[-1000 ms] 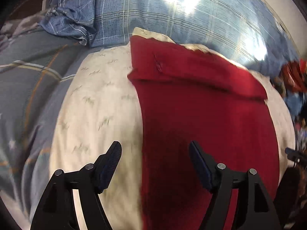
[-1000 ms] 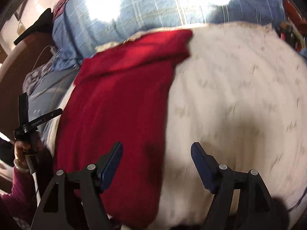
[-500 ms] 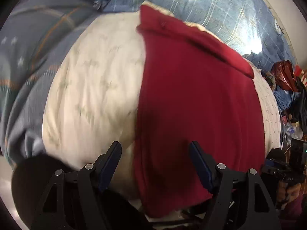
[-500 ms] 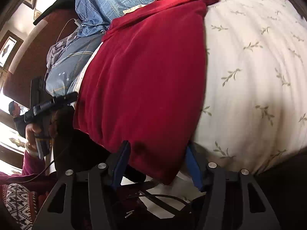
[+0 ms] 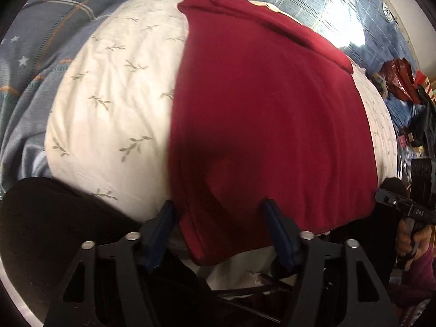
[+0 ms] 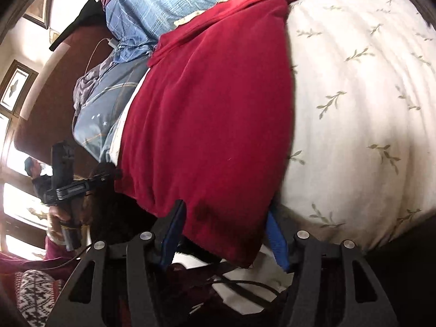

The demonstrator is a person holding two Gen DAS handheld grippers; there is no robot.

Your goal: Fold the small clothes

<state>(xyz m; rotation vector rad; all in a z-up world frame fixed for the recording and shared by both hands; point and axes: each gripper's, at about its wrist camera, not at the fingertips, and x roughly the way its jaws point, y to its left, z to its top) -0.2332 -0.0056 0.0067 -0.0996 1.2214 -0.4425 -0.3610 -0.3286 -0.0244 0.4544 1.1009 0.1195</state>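
1. A leaf-print white pillow is my landmark.
2. The red garment lies flat over it, its near hem overhanging.
3. My left gripper and right gripper straddle that hem, spread, unclenched; I should pinch both corners evenly.

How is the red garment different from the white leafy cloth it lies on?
The red garment is plain deep red; the white cloth is cream with small green sprigs. The red garment is narrower and lies on top, with bare white cloth on both sides. The garment's near edge hangs between the open fingers of the left gripper and the right gripper; the white cloth's does not. Both are soft fabric, spread fairly flat.
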